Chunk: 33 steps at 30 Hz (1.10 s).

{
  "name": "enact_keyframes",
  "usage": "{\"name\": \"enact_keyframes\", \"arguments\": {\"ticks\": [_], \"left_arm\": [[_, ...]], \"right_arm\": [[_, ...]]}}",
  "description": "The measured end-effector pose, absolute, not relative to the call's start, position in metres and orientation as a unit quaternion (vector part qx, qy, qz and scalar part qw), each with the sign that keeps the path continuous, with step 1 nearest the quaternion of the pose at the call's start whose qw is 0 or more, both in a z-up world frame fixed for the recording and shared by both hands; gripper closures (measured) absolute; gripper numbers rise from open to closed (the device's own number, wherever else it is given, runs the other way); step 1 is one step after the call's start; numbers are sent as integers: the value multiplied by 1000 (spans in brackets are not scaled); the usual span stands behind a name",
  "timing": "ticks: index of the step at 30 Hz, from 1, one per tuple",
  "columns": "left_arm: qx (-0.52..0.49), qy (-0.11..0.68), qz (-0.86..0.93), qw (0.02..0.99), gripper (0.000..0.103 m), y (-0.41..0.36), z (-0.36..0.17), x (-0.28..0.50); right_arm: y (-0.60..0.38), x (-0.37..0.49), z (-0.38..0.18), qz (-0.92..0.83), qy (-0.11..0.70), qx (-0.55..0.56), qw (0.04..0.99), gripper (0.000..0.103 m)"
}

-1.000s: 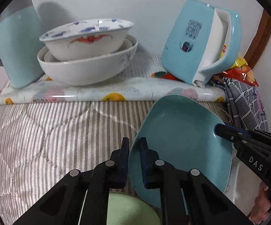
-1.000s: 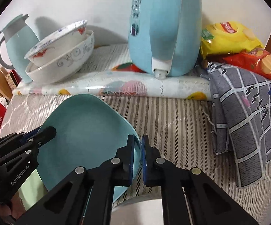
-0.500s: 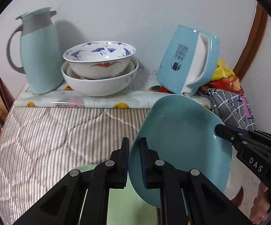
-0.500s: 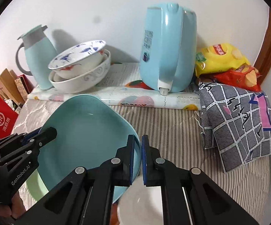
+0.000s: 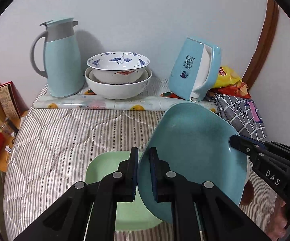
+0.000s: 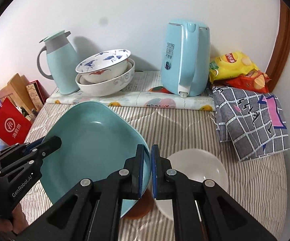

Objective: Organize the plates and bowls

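A teal square plate (image 5: 191, 146) hangs tilted above the striped bedcover, held by both grippers. My left gripper (image 5: 144, 156) is shut on its left rim. At the opposite rim my right gripper (image 6: 147, 152) is shut on the same plate (image 6: 90, 140). Below the plate lie a pale green plate (image 5: 104, 166) and a white bowl (image 6: 205, 168). Two nested bowls (image 5: 118, 76), the upper one with blue birds painted on it, stand at the back by the wall.
A blue thermos jug (image 5: 62, 60) and a blue kettle (image 5: 193, 70) flank the nested bowls on a fruit-print mat (image 5: 125, 104). Snack bags (image 6: 233, 64) and a grey checked cloth (image 6: 249, 116) lie to the right. A brown dish (image 6: 139, 210) peeks out under the plate.
Both grippers have lifted the teal plate up and back from the wall. The green plate and the white bowl have come into view beneath it.
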<state>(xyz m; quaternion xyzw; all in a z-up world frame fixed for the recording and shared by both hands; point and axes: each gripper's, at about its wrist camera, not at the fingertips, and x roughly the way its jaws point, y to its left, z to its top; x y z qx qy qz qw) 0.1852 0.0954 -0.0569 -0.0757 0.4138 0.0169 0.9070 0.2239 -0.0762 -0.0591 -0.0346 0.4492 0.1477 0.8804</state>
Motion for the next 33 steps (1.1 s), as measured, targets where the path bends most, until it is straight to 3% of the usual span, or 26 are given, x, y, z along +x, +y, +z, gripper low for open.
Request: {"name": "enact_keyframes", "arguments": {"ticks": [16, 33], "left_arm": [[-95, 426, 72, 897, 92, 140, -76, 146], [-113, 460, 96, 876, 92, 167, -125, 159]], "right_arm": [[-25, 202, -80, 199, 463, -54, 862, 96], [13, 226, -129, 220, 493, -87, 837, 95]]}}
